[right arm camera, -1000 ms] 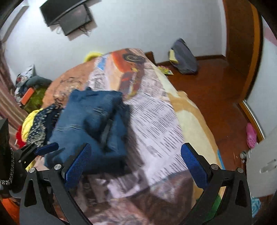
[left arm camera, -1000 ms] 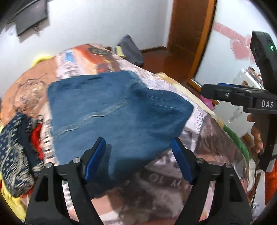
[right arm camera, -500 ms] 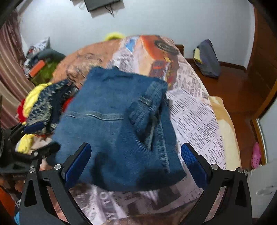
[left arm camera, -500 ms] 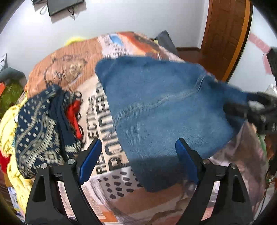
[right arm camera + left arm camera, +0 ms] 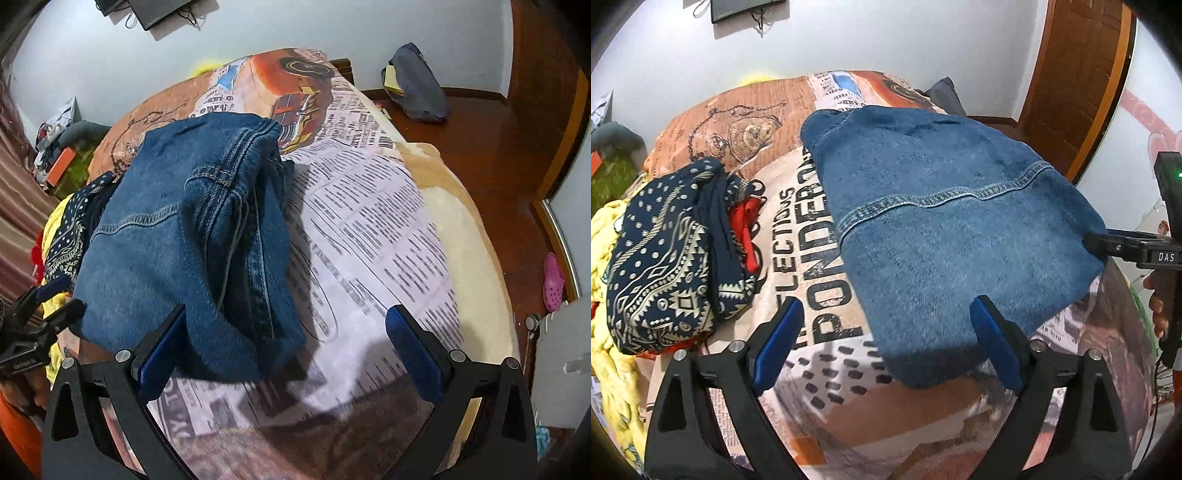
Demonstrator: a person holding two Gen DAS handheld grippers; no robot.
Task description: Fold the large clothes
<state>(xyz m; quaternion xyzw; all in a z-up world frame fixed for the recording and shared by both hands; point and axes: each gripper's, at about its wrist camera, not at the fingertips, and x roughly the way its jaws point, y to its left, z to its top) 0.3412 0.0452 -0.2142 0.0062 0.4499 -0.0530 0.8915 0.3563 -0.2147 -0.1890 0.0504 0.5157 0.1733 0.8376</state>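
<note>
You have one pair of folded blue jeans (image 5: 945, 229) on the bed (image 5: 798, 258), filling the centre and right of the left wrist view and the centre-left of the right wrist view. One heap of other clothes lies at the left edge of the left wrist view: a navy patterned garment (image 5: 665, 258) on top, something red (image 5: 748, 236) tucked beside it, and yellow fabric (image 5: 609, 280) underneath. One dark bag (image 5: 417, 85) rests on the wooden floor (image 5: 491, 155) at the upper right of the right wrist view, and one pink shoe (image 5: 553, 282) sits at the right edge.

Your left tongs (image 5: 886, 354) are spread wide and still opening, angled steeply down. The near corner of the jeans lies between the two blue pads (image 5: 775, 343), but neither pad presses on the denim.

Your right tongs (image 5: 288, 354) are also spread wide and tipped steeply down. The left pad sits just beside the near folded edge of the jeans; the right pad is over bare printed bedcover, well apart from the denim. Nothing is pinched.

Each tool shows in the other's view: the right one at the right edge with fingers (image 5: 1158, 306) on its handle, the left one at the lower left.
</note>
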